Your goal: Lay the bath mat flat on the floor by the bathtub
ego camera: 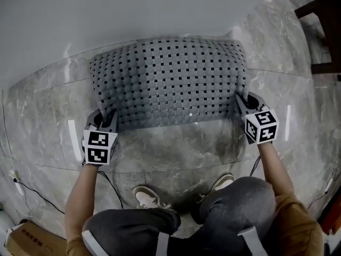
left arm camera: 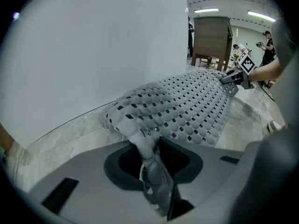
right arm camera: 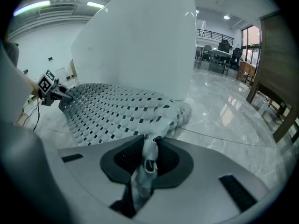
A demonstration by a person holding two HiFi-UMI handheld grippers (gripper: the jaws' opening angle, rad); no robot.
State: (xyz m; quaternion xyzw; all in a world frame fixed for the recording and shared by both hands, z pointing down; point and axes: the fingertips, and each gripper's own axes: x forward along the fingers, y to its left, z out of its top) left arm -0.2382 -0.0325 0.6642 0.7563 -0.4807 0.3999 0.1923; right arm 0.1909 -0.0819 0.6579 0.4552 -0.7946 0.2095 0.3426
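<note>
A grey bath mat (ego camera: 169,80) full of small square holes is stretched between my two grippers just above the marble floor (ego camera: 176,148), its far edge down by the white bathtub wall (ego camera: 106,15). My left gripper (ego camera: 104,122) is shut on the mat's near left corner (left arm camera: 140,141). On the other side my right gripper (ego camera: 246,104) is shut on the near right corner (right arm camera: 150,146). The mat (left arm camera: 187,106) sags slightly in the middle and bulges at the far side. In the right gripper view the mat (right arm camera: 117,111) runs across to the left gripper (right arm camera: 60,94).
The person's shoes (ego camera: 146,196) stand on the floor just behind the mat. A dark wooden furniture leg (ego camera: 319,15) stands at the upper right. A cable (ego camera: 32,193) trails at the lower left, near a cardboard box (ego camera: 26,240).
</note>
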